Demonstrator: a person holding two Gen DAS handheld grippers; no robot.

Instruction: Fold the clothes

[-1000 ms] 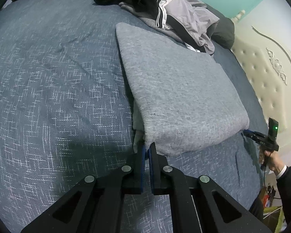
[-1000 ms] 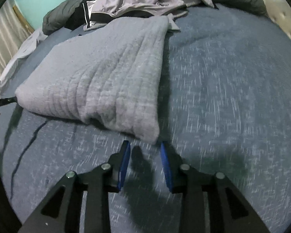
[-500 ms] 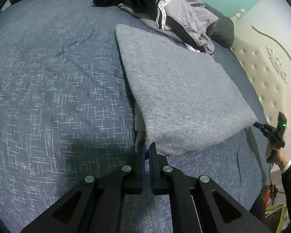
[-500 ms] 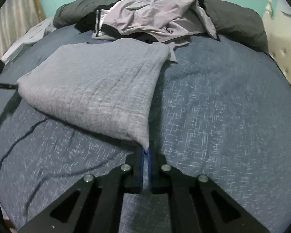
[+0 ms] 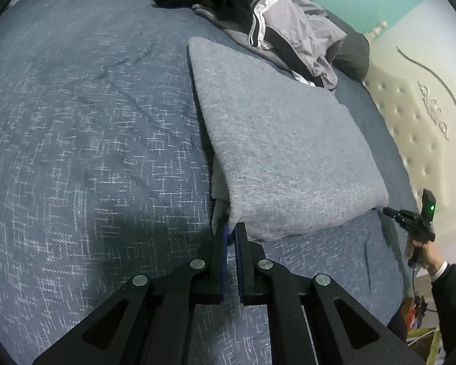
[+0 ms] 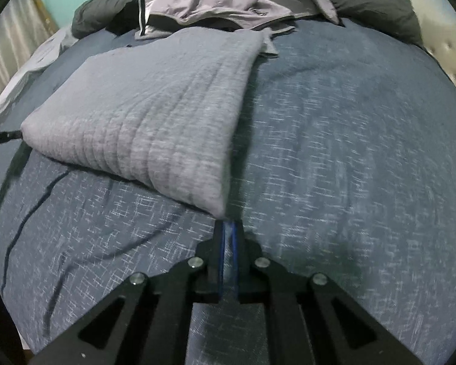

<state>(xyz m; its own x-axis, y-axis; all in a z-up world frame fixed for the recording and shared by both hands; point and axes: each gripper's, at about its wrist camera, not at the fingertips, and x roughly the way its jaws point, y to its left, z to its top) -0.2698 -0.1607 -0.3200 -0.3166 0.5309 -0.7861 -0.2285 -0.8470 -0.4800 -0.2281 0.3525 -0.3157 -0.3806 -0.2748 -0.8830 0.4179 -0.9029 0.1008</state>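
Blue bedspread [image 5: 76, 152] filled most of both frames, laundry pile [image 5: 273, 21] at the top. Left gripper [image 5: 231, 228] and right gripper [image 6: 227, 226] each pinched a near corner of the grey sweater [image 5: 282, 152] at center.

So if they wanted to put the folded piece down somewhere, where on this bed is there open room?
The blue bedspread lies bare left of the grey folded garment, seen from the left hand-held gripper. It is also bare on the garment's other side, toward the tufted headboard. The far edge is crowded with the pile of unfolded clothes and a dark pillow.
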